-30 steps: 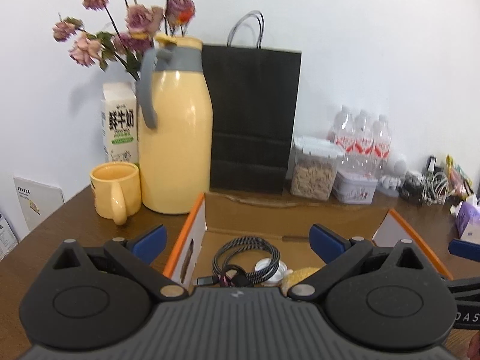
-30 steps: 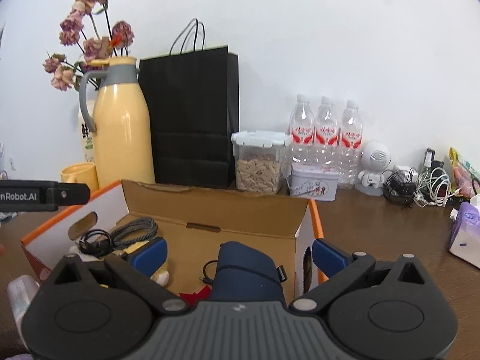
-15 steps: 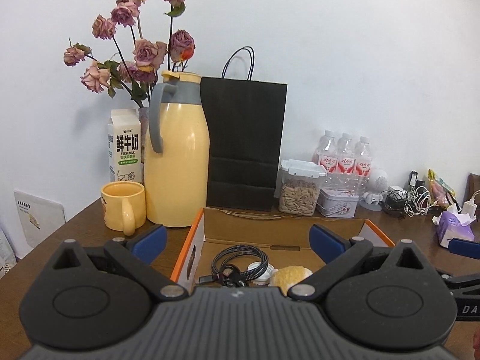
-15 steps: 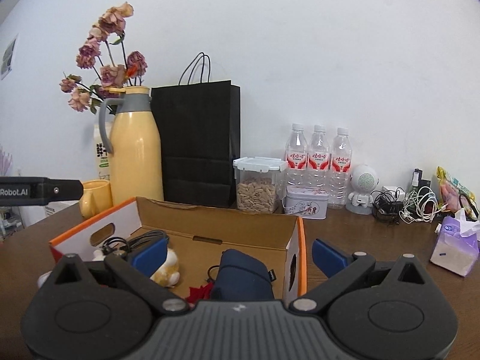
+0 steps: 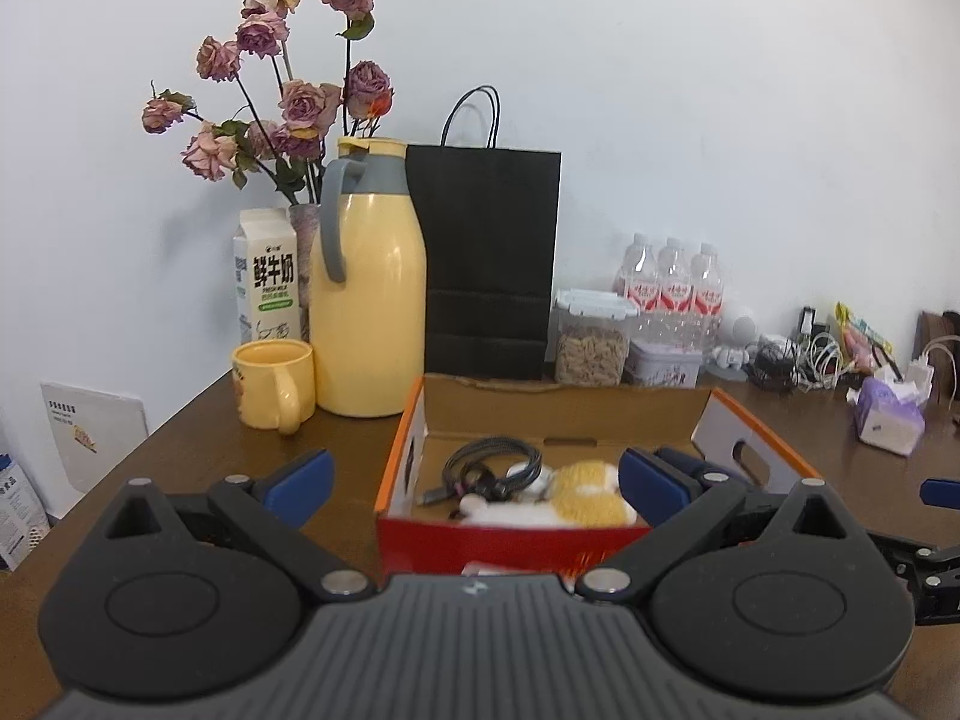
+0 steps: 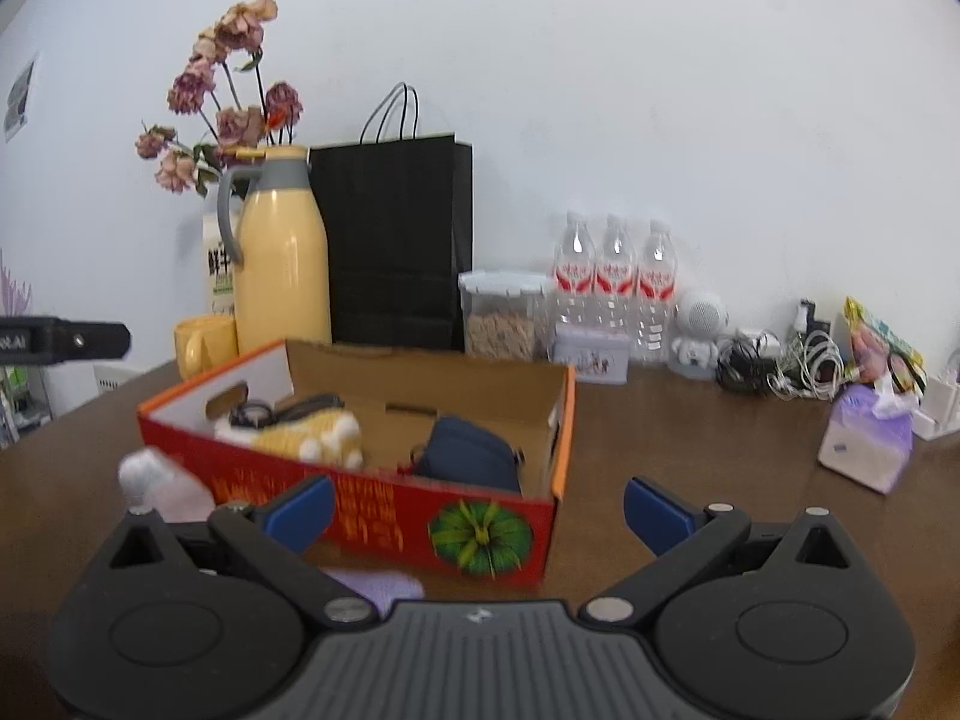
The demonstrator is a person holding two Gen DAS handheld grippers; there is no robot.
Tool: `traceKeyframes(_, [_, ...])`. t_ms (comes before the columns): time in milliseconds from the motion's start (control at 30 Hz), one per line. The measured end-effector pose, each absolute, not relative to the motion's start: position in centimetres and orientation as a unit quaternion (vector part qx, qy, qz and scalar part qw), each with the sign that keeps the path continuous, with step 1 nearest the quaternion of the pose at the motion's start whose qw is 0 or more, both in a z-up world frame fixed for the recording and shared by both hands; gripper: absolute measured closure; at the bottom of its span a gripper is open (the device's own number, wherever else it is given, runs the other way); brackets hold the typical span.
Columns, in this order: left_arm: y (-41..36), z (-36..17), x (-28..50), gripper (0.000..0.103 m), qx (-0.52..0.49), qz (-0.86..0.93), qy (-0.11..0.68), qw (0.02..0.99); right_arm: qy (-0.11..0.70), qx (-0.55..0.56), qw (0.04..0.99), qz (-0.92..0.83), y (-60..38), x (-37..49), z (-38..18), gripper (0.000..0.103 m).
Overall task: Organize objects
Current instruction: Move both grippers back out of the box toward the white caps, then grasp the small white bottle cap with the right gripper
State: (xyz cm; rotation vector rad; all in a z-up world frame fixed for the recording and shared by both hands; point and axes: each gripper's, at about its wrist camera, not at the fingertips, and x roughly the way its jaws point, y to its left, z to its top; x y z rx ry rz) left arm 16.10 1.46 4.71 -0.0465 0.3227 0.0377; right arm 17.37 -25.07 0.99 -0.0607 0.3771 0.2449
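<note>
Three things lie inside the cardboard box on the table: a black cable, a yellow plush toy and a navy pouch. I judge the collecting step is not finished, since a pale bottle and a purple item lie outside, touching or just beside its front wall. My left gripper and right gripper are both spread and hold nothing. Next, one should reach for the bottle.
</note>
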Motion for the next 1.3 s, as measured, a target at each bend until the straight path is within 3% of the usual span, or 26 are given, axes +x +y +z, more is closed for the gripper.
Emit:
traceKeyframes(900, [4.7, -0.5, 11.1, 0.0, -0.033, 0.051, 0.228, 0.972, 0.281, -0.04, 0.95, 0.13, -25.9, 13.1, -4.6, 0.002])
traceKeyframes(1000, [4.8, -0.7, 11.0, 0.0, -0.036, 0.051, 0.231, 0.971, 0.287, -0.041, 0.947, 0.137, -25.5, 13.5, -4.9, 0.016])
traceKeyframes(1133, [4.9, -0.8, 11.1, 0.0, -0.039, 0.052, 0.235, 0.97, 0.3, -0.04, 0.942, 0.142, -25.1, 14.1, -5.3, 0.049])
traceKeyframes(1267, [4.9, -0.9, 11.2, 0.0, -0.041, 0.054, 0.235, 0.97, 0.304, -0.039, 0.94, 0.151, -24.9, 14.3, -5.6, 0.059])
traceKeyframes(1300, [4.9, -1.0, 11.2, 0.0, -0.041, 0.054, 0.235, 0.97, 0.303, -0.038, 0.94, 0.153, -24.9, 14.3, -5.6, 0.066])
